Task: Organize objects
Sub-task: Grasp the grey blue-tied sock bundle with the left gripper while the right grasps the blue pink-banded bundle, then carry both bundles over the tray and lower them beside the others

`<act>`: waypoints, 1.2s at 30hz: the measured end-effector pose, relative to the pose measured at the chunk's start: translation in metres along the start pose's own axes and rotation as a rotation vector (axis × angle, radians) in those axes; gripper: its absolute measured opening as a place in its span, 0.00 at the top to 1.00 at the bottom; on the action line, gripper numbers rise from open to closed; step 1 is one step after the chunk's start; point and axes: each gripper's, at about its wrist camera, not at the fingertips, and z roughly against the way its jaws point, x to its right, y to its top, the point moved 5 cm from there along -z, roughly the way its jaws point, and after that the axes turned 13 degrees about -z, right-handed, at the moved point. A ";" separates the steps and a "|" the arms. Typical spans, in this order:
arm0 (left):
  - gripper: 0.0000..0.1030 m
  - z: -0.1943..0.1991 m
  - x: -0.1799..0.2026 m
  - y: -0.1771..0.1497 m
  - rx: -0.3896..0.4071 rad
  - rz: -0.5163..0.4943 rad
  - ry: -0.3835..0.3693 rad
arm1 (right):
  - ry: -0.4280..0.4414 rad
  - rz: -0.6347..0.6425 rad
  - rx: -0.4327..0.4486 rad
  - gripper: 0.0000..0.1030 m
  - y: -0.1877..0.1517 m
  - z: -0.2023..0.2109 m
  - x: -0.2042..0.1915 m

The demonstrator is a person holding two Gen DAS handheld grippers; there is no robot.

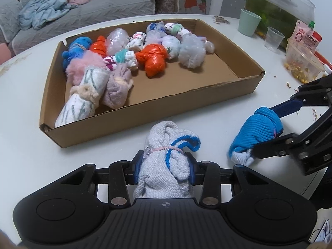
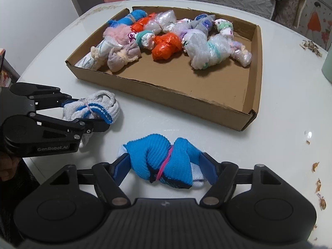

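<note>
The left gripper (image 1: 166,166) is clamping the grey sock bundle (image 1: 166,166) and the right gripper (image 2: 166,166) is pinching the blue sock bundle (image 2: 164,161) crosswise, both sitting just short of the cardboard box (image 2: 166,91), whose bare floor is lying straight ahead

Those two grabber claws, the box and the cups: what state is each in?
left gripper: shut on grey sock bundle
right gripper: shut on blue sock bundle
cardboard box: open, partly filled
green cup: upright
clear cup: upright
</note>
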 end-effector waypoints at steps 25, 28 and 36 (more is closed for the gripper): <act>0.53 0.008 0.003 -0.011 -0.004 -0.021 0.013 | 0.079 0.645 -0.091 0.51 -0.003 -0.027 -0.022; 0.55 0.010 0.005 -0.009 -0.001 -0.022 0.027 | 0.079 0.597 -0.091 0.53 -0.001 -0.025 -0.024; 0.56 0.046 0.005 0.020 0.044 -0.037 0.066 | 0.149 0.352 0.091 0.53 0.034 0.028 -0.021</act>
